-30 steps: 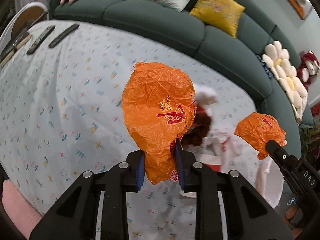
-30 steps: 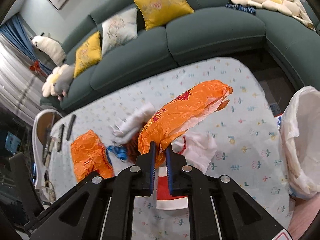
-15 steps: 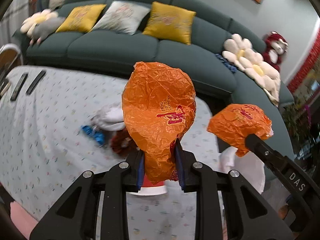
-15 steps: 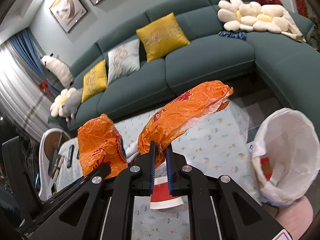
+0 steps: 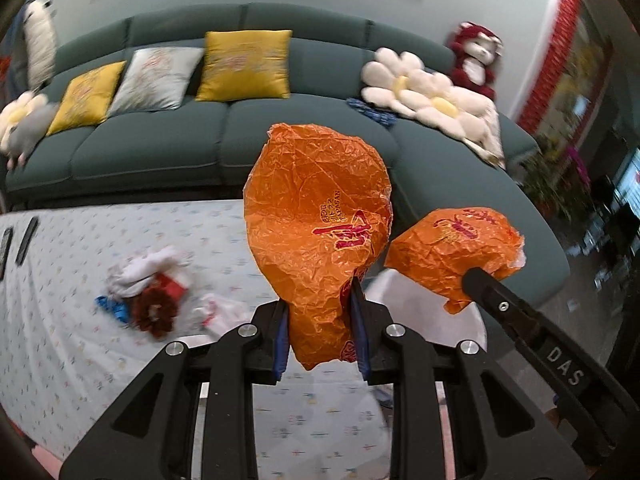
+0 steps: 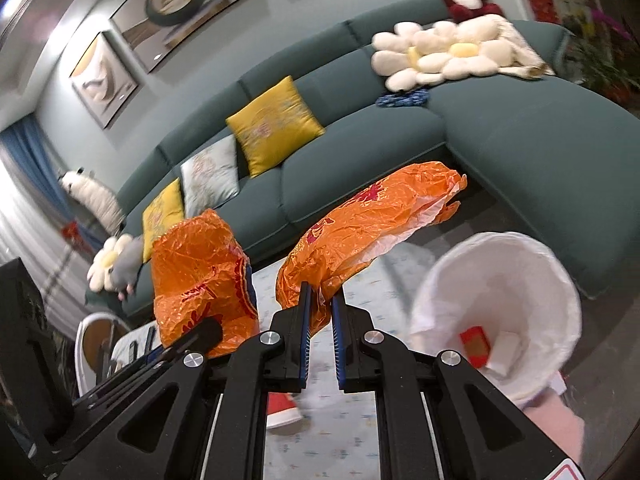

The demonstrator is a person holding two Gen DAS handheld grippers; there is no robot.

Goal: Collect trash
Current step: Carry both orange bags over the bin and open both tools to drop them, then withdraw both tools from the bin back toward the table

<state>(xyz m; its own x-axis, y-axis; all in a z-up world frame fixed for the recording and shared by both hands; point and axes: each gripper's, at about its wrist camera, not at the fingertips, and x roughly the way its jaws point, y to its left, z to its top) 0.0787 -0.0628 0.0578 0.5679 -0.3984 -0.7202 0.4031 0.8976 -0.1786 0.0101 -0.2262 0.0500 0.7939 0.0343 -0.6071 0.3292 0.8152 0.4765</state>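
My left gripper (image 5: 320, 300) is shut on a crumpled orange wrapper (image 5: 316, 216) that stands up between its blue pads, held above the table. To its right in the left wrist view the right gripper's black finger carries a second orange wrapper (image 5: 456, 248). In the right wrist view my right gripper (image 6: 319, 300) is shut on that long orange wrapper (image 6: 368, 224), which stretches up to the right. The left one's wrapper (image 6: 200, 272) hangs at the left. A white-lined trash bin (image 6: 500, 312) stands low on the right, with a red packet and paper inside.
A heap of trash (image 5: 148, 292) lies on the flower-print tablecloth (image 5: 60, 280): white tissue, red and blue scraps. A red-and-white paper cup (image 6: 284, 408) lies under the right gripper. Two remotes (image 5: 24, 240) lie at the table's left. A dark green sofa (image 5: 160, 148) with cushions curves behind.
Both grippers rose and swung right with their wrappers still clamped. The table sank in view, the trash heap slid left, and the white bin came closer in the right wrist view.
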